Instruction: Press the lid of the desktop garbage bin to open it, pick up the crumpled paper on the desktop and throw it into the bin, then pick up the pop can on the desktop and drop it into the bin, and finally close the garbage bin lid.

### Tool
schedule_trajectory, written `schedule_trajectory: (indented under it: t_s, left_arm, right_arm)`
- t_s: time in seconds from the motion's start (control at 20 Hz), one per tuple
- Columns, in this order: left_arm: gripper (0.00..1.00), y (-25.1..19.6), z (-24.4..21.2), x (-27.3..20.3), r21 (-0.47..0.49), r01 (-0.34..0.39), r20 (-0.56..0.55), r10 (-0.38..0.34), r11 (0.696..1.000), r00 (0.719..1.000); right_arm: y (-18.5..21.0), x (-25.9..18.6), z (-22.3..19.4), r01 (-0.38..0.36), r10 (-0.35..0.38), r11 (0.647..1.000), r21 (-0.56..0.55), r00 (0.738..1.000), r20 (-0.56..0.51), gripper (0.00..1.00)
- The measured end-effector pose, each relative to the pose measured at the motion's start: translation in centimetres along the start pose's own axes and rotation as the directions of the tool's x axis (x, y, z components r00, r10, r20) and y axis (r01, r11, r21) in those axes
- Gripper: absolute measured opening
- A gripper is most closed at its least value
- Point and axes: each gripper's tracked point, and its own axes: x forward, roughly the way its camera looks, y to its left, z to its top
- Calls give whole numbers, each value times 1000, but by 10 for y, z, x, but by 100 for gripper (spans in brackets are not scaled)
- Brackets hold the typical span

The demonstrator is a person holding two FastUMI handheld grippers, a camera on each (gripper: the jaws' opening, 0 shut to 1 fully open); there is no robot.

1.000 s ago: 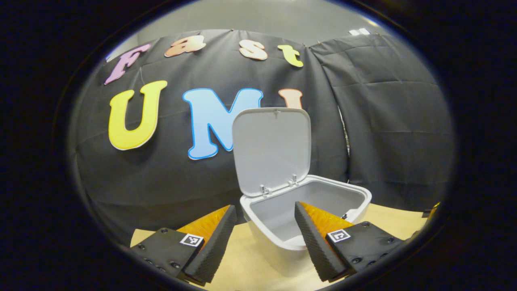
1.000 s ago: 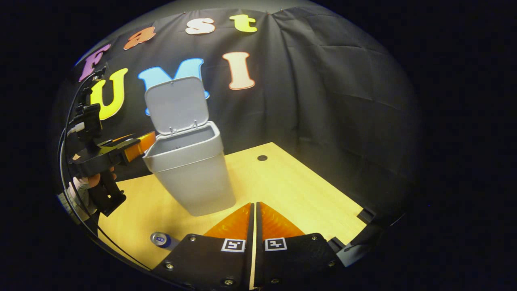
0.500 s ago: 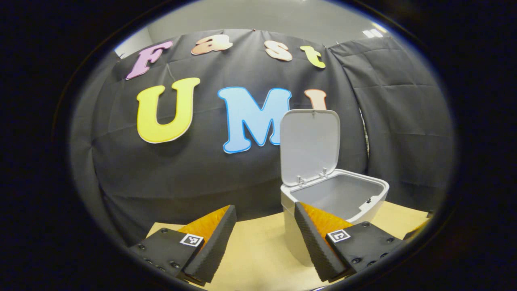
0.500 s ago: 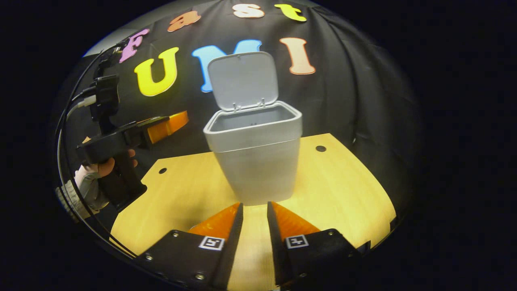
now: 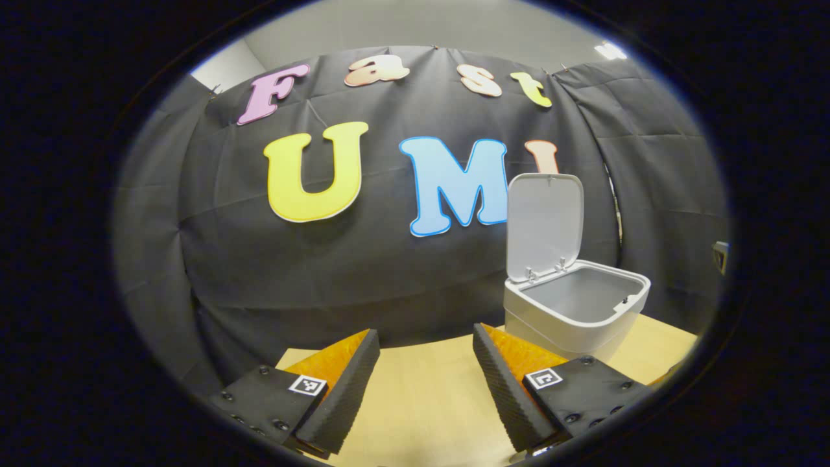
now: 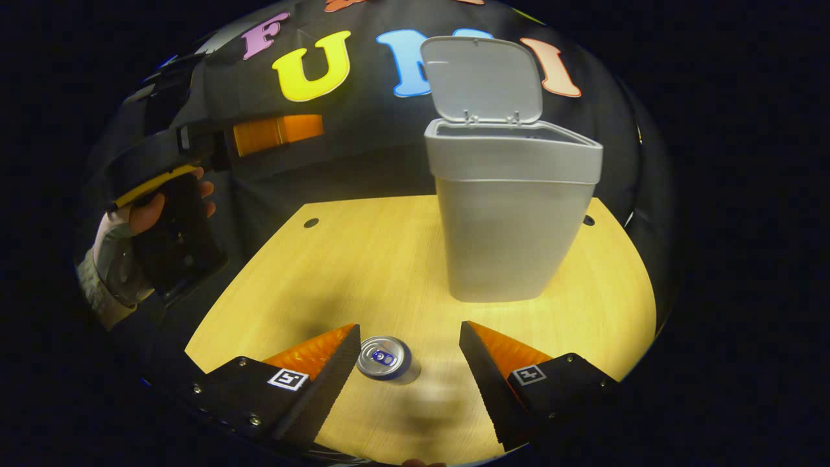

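Right gripper point(image 6: 410, 337) spread wide above desk point(image 6: 363, 259), fingers apart either side of pop can point(image 6: 384, 358), not touching it. Can upright on desk, near front edge. Garbage bin point(image 6: 512, 214) farther back, lid point(image 6: 483, 78) raised upright. Left gripper point(image 5: 426, 344) spread, empty, held in hand point(image 6: 146, 207) above desk's left side.
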Motion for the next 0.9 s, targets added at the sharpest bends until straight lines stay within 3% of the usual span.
schedule_trajectory:
  t_s: [0.25, 0.55, 0.6, 0.7, 0.75, 0.8, 0.85, 0.9]
  left_arm:
    - [95, 30, -7, -14, -5, -50, -14, 50, 999, 999]
    - [96, 57, -15, -20, -7, -93, -28, 93, 996, 995]
    - [100, 61, -16, -21, -8, -99, -30, 99, 995, 995]
    - [100, 68, -20, -23, -10, -110, -36, 109, 994, 993]
    - [95, 71, -22, -22, -12, -115, -39, 114, 993, 993]
    - [100, 74, -23, -22, -14, -119, -42, 118, 993, 992]
    - [100, 76, -24, -23, -15, -121, -46, 120, 993, 992]
    - [95, 77, -25, -23, -17, -123, -47, 122, 992, 991]
  right_arm:
    - [19, 25, -20, -30, 26, 997, -64, 997, -75, 98]
    - [21, 46, -39, -18, 5, 996, -83, 988, -157, 98]
    - [21, 48, -44, -15, 0, 996, -87, 985, -171, 98]
    - [21, 52, -50, -9, -11, 995, -97, 980, -198, 98]
    - [21, 54, -54, -9, -13, 995, -103, 977, -213, 98]
    - [21, 54, -55, -9, -15, 994, -109, 975, -221, 98]
    - [21, 56, -53, -11, -14, 994, -109, 975, -222, 96]
    - [21, 56, -53, -15, -10, 994, -108, 975, -223, 86]
